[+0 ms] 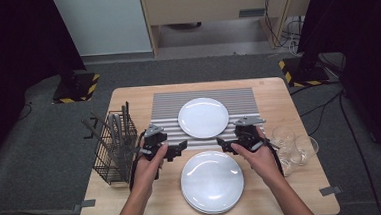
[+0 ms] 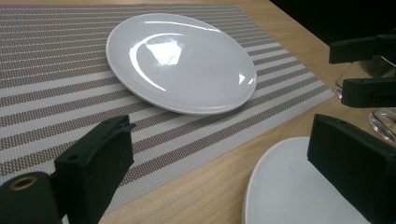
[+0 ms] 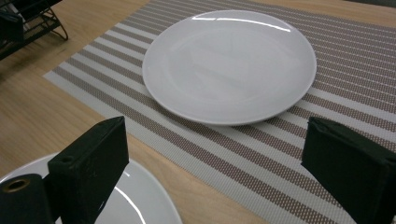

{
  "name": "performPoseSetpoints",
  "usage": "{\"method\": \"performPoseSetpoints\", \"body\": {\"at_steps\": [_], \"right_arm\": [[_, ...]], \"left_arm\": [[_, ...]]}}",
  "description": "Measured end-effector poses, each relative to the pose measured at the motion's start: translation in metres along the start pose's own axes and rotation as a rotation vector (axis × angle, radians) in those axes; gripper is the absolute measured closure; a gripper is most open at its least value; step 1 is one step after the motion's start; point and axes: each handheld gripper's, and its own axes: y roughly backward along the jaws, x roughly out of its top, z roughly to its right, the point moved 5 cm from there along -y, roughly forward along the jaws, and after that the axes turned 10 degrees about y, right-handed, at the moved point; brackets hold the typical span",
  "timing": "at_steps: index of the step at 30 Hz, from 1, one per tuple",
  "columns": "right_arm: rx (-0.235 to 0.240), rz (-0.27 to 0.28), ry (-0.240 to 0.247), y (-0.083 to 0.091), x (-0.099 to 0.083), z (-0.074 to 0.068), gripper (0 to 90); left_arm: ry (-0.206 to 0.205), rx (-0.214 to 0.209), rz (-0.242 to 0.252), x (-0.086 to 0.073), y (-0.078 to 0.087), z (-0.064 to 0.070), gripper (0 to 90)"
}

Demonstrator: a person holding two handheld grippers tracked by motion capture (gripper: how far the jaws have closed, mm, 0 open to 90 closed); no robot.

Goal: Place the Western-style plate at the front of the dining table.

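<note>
A white plate [image 1: 203, 117] [image 2: 182, 60] [image 3: 229, 63] lies on the striped placemat [image 1: 166, 106] [image 2: 56, 70] [image 3: 355, 56] at the table's centre. A stack of white plates [image 1: 212, 182] [image 2: 289, 186] [image 3: 135, 196] sits at the near edge. My left gripper [image 1: 177, 148] [image 2: 224, 172] hovers open just left of the gap between the two, nothing between its jaws. My right gripper [image 1: 226, 144] [image 3: 219, 172] [image 2: 359, 70] is open too, at the right of that gap and facing the left one.
A black wire caddy [image 1: 113, 146] [image 3: 32, 21] holding several utensils stands at the table's left edge. Clear glasses [image 1: 293, 146] [image 2: 373, 98] cluster at the right edge. Bare wood [image 1: 273, 97] flanks the placemat.
</note>
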Motion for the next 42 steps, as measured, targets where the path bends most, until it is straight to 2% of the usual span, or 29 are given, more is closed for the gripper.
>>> {"method": "performPoseSetpoints", "body": {"at_steps": [5,12,19,30,37,42], "right_arm": [[0.015,-0.001,0.009,0.005,-0.009,-0.003,6.9],[0.009,-0.004,0.031,0.012,-0.016,-0.003,7.1],[0.017,-0.007,0.031,0.018,-0.025,-0.006,7.6],[0.013,-0.035,0.066,0.020,-0.041,-0.013,7.9],[0.022,-0.057,0.068,0.021,-0.052,-0.015,8.7],[0.020,-0.045,0.077,0.024,-0.056,-0.018,8.9]], "left_arm": [[-0.003,-0.001,-0.004,-0.004,0.004,0.001,6.4],[-0.006,0.008,-0.001,-0.007,0.013,-0.003,6.4],[-0.004,0.013,0.006,-0.009,0.020,-0.006,6.4],[-0.012,0.018,0.006,-0.009,0.028,-0.004,6.4],[-0.011,0.021,0.008,-0.007,0.036,-0.004,6.4],[-0.003,0.025,0.011,-0.006,0.041,-0.004,6.4]]}}
